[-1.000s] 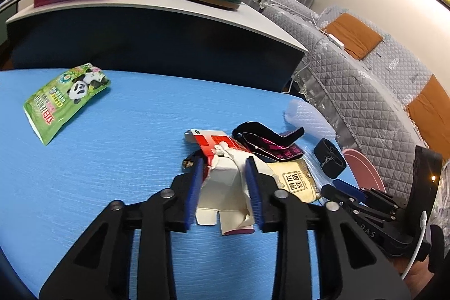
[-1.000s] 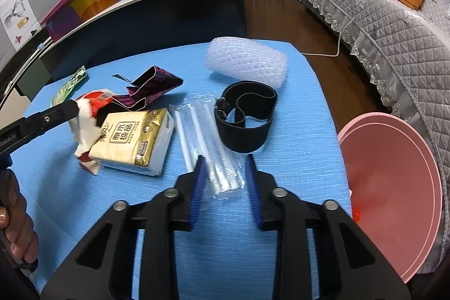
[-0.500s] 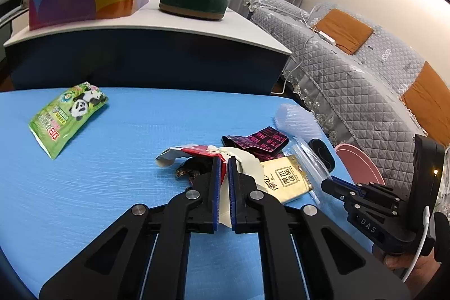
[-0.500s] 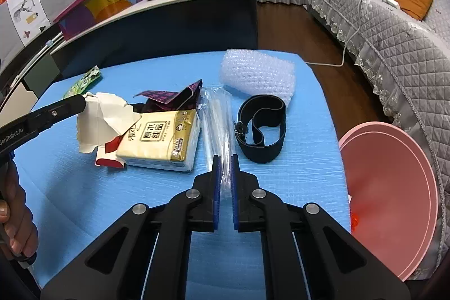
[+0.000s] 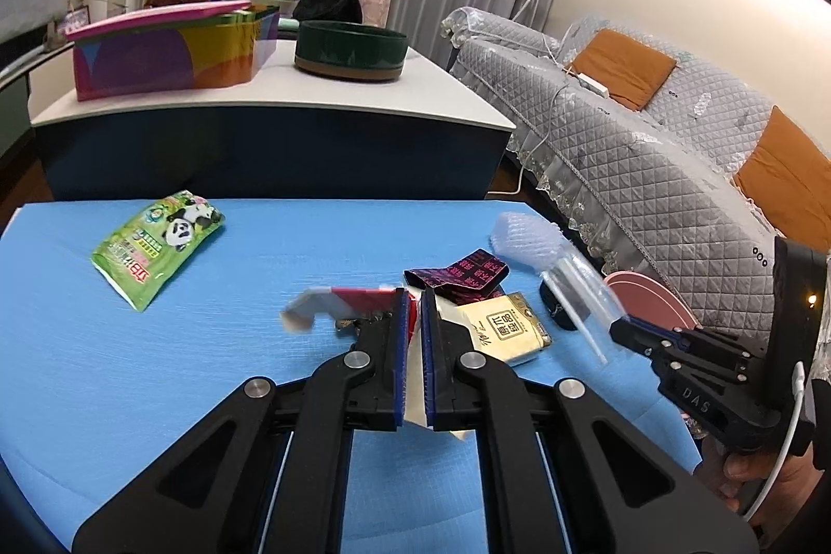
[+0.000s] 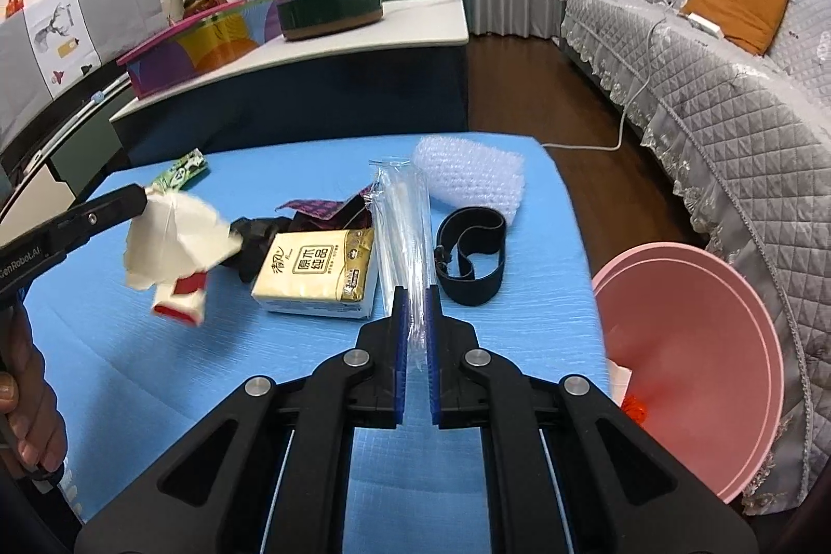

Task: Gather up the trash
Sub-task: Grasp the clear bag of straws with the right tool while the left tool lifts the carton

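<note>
Blue table point(image 6: 519, 242), pink bin point(image 6: 716, 346), yellow tissue pack point(image 6: 317, 271).

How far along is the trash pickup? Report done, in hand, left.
Done: something orange-red already lies in the pink bin.
In hand: left tool grips the torn carton; right tool grips the clear straw packet; both lifted.
Left: green panda wrapper, maroon wrapper, bubble wrap.

Blue table point(image 6: 519, 253) carries tissue pack point(image 6: 317, 271), black strap point(image 6: 470, 255), bubble wrap point(image 6: 470, 177)

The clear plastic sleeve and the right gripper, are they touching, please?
Touching: the right wrist view shows the right gripper closed on the clear plastic sleeve.
</note>
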Action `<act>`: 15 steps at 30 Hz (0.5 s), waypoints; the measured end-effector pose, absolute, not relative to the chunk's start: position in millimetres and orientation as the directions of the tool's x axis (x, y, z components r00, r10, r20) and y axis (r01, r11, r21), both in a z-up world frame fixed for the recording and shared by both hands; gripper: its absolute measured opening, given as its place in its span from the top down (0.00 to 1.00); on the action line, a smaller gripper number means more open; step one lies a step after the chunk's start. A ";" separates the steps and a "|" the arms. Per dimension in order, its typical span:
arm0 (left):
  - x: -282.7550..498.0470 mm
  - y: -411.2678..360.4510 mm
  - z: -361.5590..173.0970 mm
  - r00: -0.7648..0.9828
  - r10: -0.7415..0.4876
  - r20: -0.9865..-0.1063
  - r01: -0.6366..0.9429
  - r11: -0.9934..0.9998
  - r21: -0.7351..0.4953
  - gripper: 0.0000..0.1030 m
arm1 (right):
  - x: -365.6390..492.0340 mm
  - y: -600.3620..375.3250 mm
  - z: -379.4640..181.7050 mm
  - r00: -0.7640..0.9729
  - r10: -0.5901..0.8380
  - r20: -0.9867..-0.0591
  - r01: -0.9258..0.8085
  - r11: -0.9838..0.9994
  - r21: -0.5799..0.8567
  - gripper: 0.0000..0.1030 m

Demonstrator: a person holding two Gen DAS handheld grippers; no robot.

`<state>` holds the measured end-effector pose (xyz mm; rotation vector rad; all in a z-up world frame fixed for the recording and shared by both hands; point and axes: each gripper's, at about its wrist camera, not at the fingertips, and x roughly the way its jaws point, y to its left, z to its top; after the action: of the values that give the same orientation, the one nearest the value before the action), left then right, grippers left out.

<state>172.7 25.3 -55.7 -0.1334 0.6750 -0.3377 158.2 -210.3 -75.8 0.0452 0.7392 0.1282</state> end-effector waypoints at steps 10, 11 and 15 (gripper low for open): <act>150.0 21.3 -47.8 0.741 -0.333 -0.583 0.271 0.943 -0.195 0.97 | 134.8 -220.3 -58.0 0.765 0.128 -0.631 -0.086 0.992 0.097 0.93; 148.3 21.4 -47.2 0.741 -0.333 -0.583 0.270 0.943 -0.196 0.97 | 131.8 -221.5 -55.5 0.770 0.128 -0.625 -0.085 0.992 0.097 0.93; 140.2 19.8 -41.7 0.749 -0.328 -0.576 0.272 0.944 -0.185 0.97 | 121.3 -226.5 -46.5 0.787 0.124 -0.604 -0.079 0.992 0.100 0.93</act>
<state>140.2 19.8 -41.7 -0.0915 0.6464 -0.3284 121.3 -226.5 -46.5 0.0704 0.6558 0.1094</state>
